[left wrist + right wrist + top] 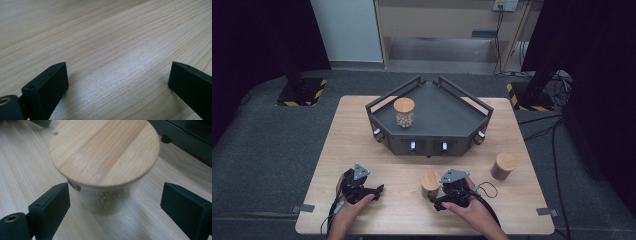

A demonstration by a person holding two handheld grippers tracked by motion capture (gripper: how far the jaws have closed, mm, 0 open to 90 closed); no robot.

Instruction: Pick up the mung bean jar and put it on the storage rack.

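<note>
The bench (pixel 362 150) is pale wood with fine straight grain, and the tray (pixel 447 112) on it is dark grey. Three jars have light wooden lids; the nearest jar (pixel 105 167) holds yellowish-green beads, and both grippers' jaws are black.

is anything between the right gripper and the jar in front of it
Nothing visible does. In the right gripper view the wooden-lidded jar stands on the table between the open jaws of the right gripper, with clear gaps on both sides. The high view agrees: jar, gripper.
</note>
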